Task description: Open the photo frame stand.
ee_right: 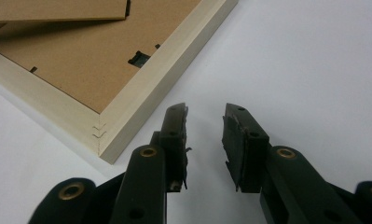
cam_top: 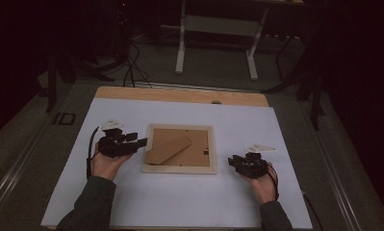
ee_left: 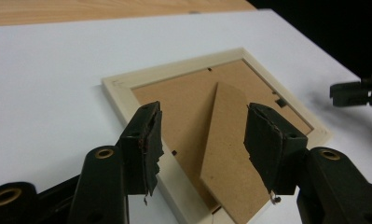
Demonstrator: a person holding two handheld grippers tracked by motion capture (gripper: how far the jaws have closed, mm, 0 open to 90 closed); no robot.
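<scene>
While the picture frame lies face-down at centre frame on the white worktop, I see its brown backing board and the easel stand across it. My left hand-held gripper, centre-left, has jaws spread wide, empty, hovering over the frame's left edge; in the left gripper view the stand sits between them, not pinched. My right hand-held gripper, lower right of centre, jaws parted and empty, sits just beside the frame's corner, not touching it. Dark floor behind.
</scene>
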